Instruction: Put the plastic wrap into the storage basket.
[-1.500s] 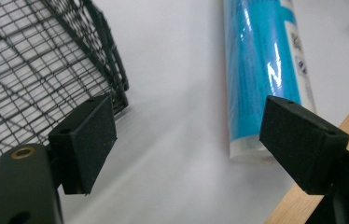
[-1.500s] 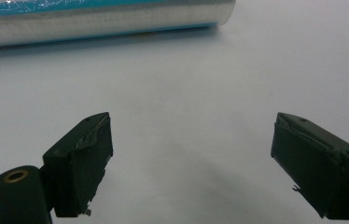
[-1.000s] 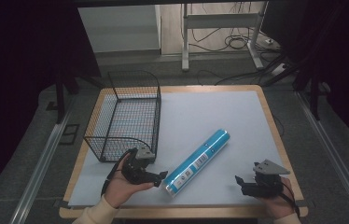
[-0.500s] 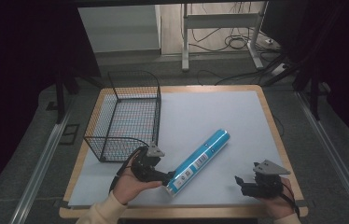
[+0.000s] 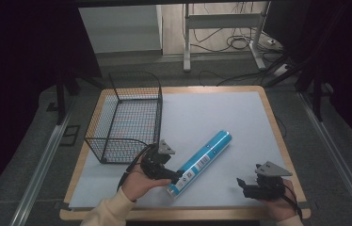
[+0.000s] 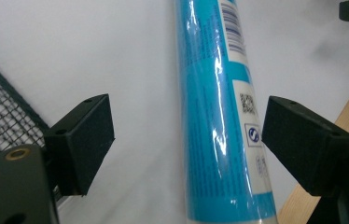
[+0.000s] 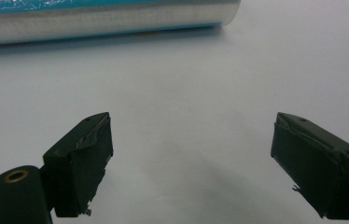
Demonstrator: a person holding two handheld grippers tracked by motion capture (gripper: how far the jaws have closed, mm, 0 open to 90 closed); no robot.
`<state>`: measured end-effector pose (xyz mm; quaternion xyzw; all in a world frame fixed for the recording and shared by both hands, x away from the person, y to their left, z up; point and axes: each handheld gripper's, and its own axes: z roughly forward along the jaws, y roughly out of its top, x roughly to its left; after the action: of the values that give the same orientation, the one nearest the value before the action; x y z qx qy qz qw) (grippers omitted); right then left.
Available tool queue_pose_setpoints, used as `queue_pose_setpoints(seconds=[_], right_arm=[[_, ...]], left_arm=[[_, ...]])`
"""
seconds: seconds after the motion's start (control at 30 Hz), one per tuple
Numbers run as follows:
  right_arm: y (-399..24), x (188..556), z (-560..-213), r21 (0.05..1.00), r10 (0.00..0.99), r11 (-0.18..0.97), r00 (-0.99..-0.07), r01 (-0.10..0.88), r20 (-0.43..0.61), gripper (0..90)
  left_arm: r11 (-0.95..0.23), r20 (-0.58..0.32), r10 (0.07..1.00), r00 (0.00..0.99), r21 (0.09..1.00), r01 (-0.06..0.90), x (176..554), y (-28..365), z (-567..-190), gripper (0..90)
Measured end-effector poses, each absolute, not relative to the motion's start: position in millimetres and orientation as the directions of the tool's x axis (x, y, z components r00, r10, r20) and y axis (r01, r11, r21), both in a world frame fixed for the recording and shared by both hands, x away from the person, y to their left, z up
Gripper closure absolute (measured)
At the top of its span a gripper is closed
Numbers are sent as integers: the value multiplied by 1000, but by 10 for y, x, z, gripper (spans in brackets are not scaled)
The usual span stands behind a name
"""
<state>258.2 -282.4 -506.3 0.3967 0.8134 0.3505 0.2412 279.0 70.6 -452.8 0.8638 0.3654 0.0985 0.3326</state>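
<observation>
A long blue cylindrical tube with a white printed label [image 5: 201, 161] lies diagonally on the pale grey mat [image 5: 221, 117] of the wooden-edged table, near the front edge. The left gripper [image 5: 176, 178] sits at the tube's near end; its jaws have just been opening and stand wide, the tube between them but untouched by either black pad [image 6: 81, 140]. The right gripper [image 5: 241, 184] rests near the front right corner, jaws wide and empty. A black wire-mesh basket [image 5: 127, 120] stands at the left, just beside the left gripper.
</observation>
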Motion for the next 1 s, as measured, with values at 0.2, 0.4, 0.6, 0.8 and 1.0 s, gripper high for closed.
queue_pose_setpoints(seconds=[0.2, 0.4, 0.6, 0.8, 1.0], right_arm=[[-2827, 2582, -5063, 760, 812, 443, -571, 475, -117, 132], [-2829, 2582, -5067, 758, 812, 445, -572, 477, -116, 132], [-2833, 2583, -5064, 758, 812, 443, -572, 478, -114, 132], [-2824, 2582, -5069, 758, 811, 445, -573, 476, -116, 132], [-2826, 2585, -5071, 757, 812, 446, -571, 478, -119, 132]], left_arm=[[-536, -70, 681, 729, 631, 561, 2866, 595, -4500, 160], [-547, -66, 677, 733, 621, 561, 2925, 488, -4465, 159], [-566, -53, 669, 742, 611, 554, 2998, 403, -4421, 159], [-575, -52, 665, 745, 602, 554, 3053, 337, -4419, 157], [-590, -49, 658, 752, 587, 554, 3108, 265, -4438, 156]])
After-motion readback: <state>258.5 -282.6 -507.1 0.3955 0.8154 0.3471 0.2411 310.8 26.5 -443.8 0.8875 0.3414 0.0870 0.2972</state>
